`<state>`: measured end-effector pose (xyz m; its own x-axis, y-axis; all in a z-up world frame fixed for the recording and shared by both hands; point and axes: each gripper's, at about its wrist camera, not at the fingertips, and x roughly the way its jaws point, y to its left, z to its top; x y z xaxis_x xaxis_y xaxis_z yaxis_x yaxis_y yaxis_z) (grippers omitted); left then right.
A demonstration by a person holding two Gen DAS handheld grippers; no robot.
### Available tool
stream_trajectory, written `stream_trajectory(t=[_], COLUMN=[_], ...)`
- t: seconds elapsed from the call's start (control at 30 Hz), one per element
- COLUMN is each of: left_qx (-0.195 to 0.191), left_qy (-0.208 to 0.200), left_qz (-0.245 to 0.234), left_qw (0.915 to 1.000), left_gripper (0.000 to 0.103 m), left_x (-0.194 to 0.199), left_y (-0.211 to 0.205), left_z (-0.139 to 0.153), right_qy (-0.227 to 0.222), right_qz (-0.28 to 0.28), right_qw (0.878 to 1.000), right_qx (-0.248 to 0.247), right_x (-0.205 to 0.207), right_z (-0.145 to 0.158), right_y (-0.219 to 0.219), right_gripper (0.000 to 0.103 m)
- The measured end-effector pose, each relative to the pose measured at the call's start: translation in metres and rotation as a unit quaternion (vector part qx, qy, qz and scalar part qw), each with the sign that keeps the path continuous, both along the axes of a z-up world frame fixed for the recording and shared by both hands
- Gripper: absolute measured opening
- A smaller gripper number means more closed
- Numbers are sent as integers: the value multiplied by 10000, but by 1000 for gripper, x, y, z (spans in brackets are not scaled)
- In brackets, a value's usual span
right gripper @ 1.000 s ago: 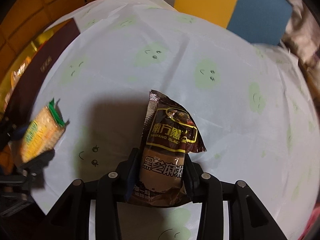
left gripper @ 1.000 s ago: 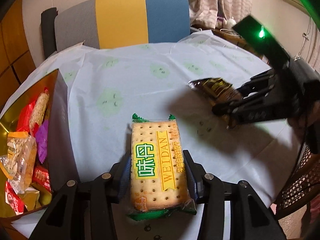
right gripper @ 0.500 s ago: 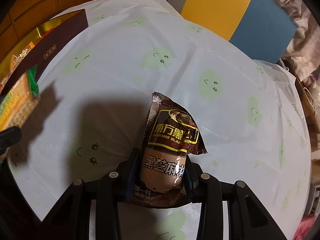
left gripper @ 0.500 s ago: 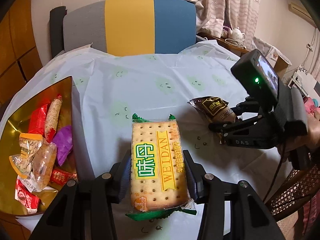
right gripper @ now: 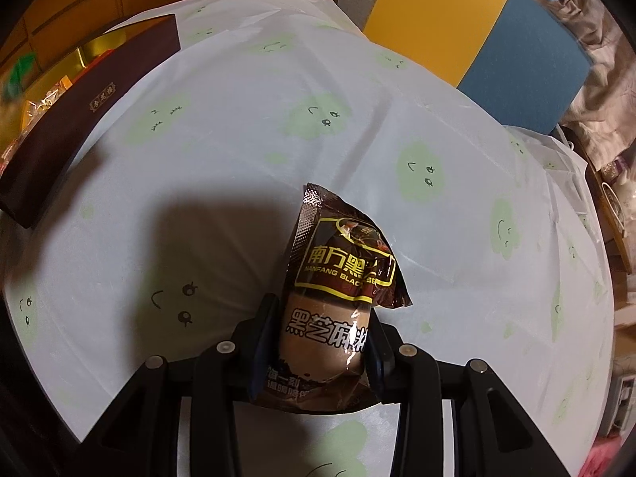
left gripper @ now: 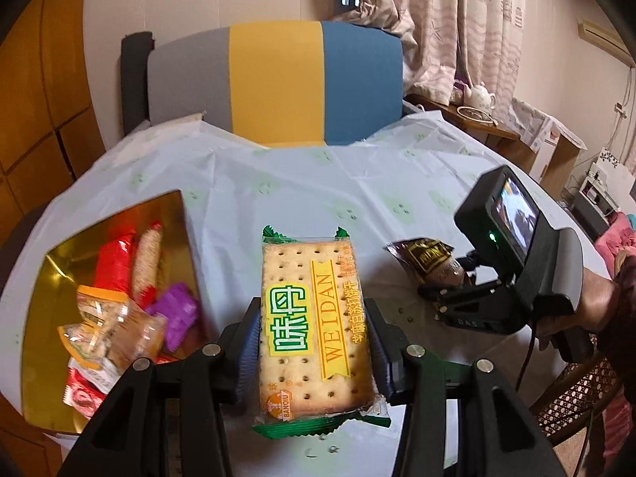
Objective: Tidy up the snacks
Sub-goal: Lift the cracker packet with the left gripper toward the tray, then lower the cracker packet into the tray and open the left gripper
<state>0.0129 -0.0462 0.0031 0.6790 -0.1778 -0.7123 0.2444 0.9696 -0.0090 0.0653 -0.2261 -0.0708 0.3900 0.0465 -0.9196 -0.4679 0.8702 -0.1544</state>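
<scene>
Here, cracker pack (left gripper: pixel 314 326) reading WEIDAN, brown sachet (right gripper: pixel 338 302) reading NANFANG

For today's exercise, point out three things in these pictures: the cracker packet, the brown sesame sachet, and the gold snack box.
cracker packet (left gripper: pixel 314 330), left wrist view, on its yellow label.
brown sesame sachet (right gripper: pixel 338 278), right wrist view, on its printed front.
gold snack box (left gripper: pixel 59 262), left wrist view, on its bare gold inner wall.

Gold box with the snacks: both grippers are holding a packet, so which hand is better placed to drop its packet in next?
Left, probably. The left gripper holds the cracker packet right beside the gold box. The right gripper, clamping the brown sachet, sits farther across the table.
</scene>
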Motion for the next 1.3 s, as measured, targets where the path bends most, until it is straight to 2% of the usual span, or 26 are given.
stream_trajectory(t=[0.47, 0.63, 0.73, 0.87, 1.03, 1.17, 1.23, 1.3], left_qx=[29, 39, -115, -462, -1026, -1283, -1374, -1462], left_qy=[-129, -105, -32, 95, 219, 268, 305, 373], left_qz=[671, 1069, 1359, 1917, 2759, 3231, 3303, 3243], left_qw=[9977, 9942, 9906, 9803, 9555, 9372, 9333, 9339], left_gripper=[48, 48, 48, 48, 48, 48, 48, 48], left_x=[2, 0, -3, -4, -9, -18, -21, -19], left_y=[62, 96, 122, 168, 235, 271, 279, 278], left_z=[10, 9, 7, 5, 3, -1, -4, -8], right_qy=[-26, -44, -45, -45, -51, -64, -69, -75], right_qz=[36, 49, 42, 28, 30, 53, 59, 58], right_qw=[10000, 10000, 10000, 10000, 10000, 10000, 9999, 9999], right_qx=[-7, -29, -21, -6, -16, -47, -61, -72], right_x=[1, 1, 1, 1, 0, 0, 0, 0], right_z=[0, 0, 0, 0, 0, 0, 0, 0], right_y=[-1, 0, 0, -1, -1, 0, 1, 1], right_gripper=[40, 40, 40, 40, 40, 40, 40, 40])
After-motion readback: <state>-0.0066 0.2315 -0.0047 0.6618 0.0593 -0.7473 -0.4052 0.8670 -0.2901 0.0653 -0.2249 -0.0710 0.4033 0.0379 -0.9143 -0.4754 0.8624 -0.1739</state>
